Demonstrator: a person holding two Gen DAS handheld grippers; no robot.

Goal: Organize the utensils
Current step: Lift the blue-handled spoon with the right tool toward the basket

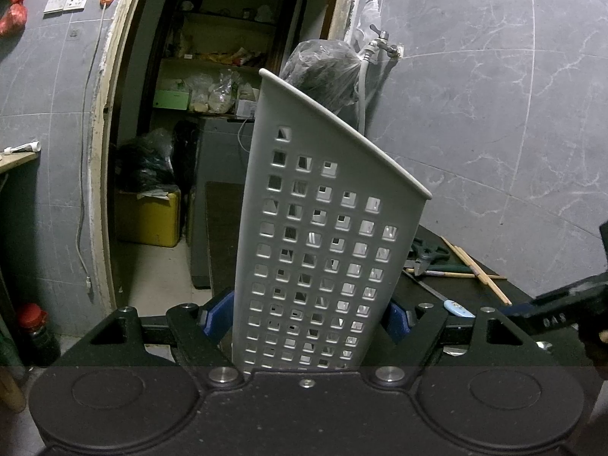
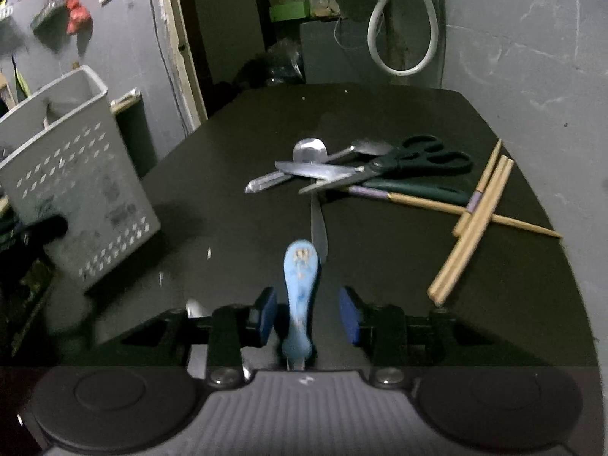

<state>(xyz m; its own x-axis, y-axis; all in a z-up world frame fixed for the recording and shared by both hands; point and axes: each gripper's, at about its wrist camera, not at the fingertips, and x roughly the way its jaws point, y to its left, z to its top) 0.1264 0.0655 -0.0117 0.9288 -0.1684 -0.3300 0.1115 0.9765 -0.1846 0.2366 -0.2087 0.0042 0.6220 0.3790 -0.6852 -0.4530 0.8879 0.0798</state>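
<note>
My left fingers (image 1: 307, 319) clamp the grey perforated utensil holder (image 1: 323, 235), upright on the counter (image 2: 235, 209); contents hidden. My right fingers (image 2: 306, 313) stand apart around the blue-handled utensil (image 2: 300, 285), pads clear. Scissors (image 2: 410, 159) and chopsticks (image 2: 471, 228) lie far right.

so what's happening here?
A person is sorting utensils with two handheld grippers. The left gripper is clamped on the white perforated holder. The right gripper has its jaws apart around a blue-handled utensil, pads not pressing. Scissors, spoons and chopsticks lie on the dark table.
</note>
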